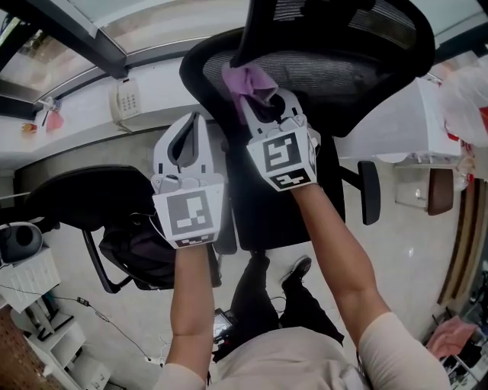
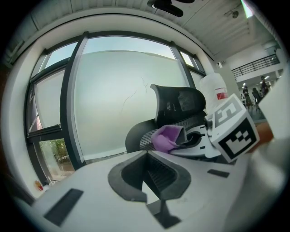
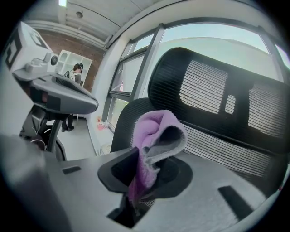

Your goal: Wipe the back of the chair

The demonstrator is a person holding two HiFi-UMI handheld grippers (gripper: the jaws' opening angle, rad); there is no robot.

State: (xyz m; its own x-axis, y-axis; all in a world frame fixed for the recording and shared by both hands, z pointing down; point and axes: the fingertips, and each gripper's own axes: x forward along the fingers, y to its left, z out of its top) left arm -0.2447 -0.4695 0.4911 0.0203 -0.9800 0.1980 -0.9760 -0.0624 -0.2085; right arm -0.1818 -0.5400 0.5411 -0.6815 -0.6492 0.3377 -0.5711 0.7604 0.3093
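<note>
A black mesh office chair fills the top of the head view, its back (image 1: pixel 328 76) below the headrest (image 1: pixel 343 23). My right gripper (image 1: pixel 263 103) is shut on a purple cloth (image 1: pixel 245 82), held up against the left part of the mesh back. In the right gripper view the cloth (image 3: pixel 154 136) bulges out of the jaws in front of the ribbed back (image 3: pixel 226 149) and headrest (image 3: pixel 217 90). My left gripper (image 1: pixel 185 135) hangs shut and empty, left of the chair and slightly lower. The left gripper view shows the cloth (image 2: pixel 165 137) beside the right gripper's marker cube (image 2: pixel 233 129).
A second black chair (image 1: pixel 84 194) with a dark bag (image 1: pixel 137 255) stands at the left. A telephone (image 1: pixel 126 99) sits on the window sill. White furniture (image 1: pixel 412 129) is close on the right. My legs and shoes (image 1: pixel 293 270) are below the chair.
</note>
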